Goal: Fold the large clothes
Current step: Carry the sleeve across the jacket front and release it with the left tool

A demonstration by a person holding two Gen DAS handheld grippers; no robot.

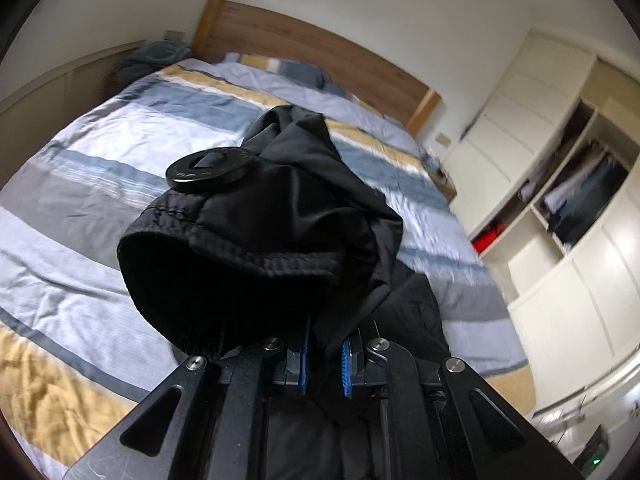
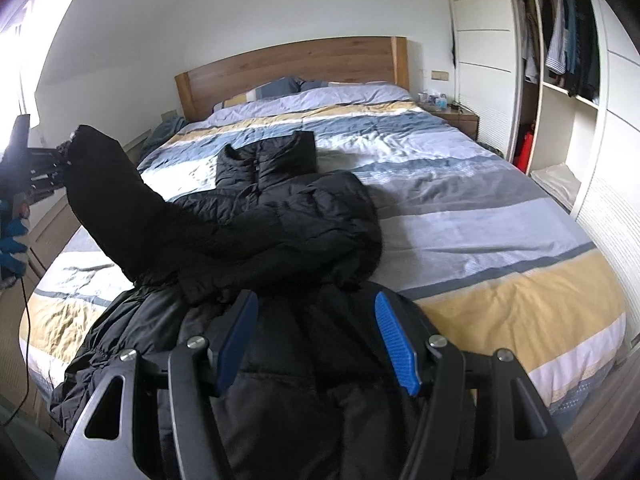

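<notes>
A black puffer jacket [image 2: 280, 216] lies lengthwise on the striped bed [image 2: 480, 216], collar toward the headboard. One sleeve [image 2: 344, 216] is folded across its chest. The other sleeve [image 2: 108, 196] is lifted off to the left, where my left gripper [image 2: 60, 164] holds its end. In the left wrist view that gripper [image 1: 325, 364] is shut on black sleeve fabric, with the cuff [image 1: 224, 272] bulging just ahead of the blue pads [image 1: 304, 364]. A black round disc [image 1: 212, 170] rests on top of the cloth. My right gripper [image 2: 316, 344] hangs open over the jacket's lower part, holding nothing.
A wooden headboard [image 2: 296, 60] and pillows [image 2: 280, 88] are at the far end. A nightstand [image 2: 460, 118] with cups stands at the bed's right. An open wardrobe [image 2: 568, 52] with hanging clothes lines the right wall. A gloved hand [image 2: 12, 240] shows at the left edge.
</notes>
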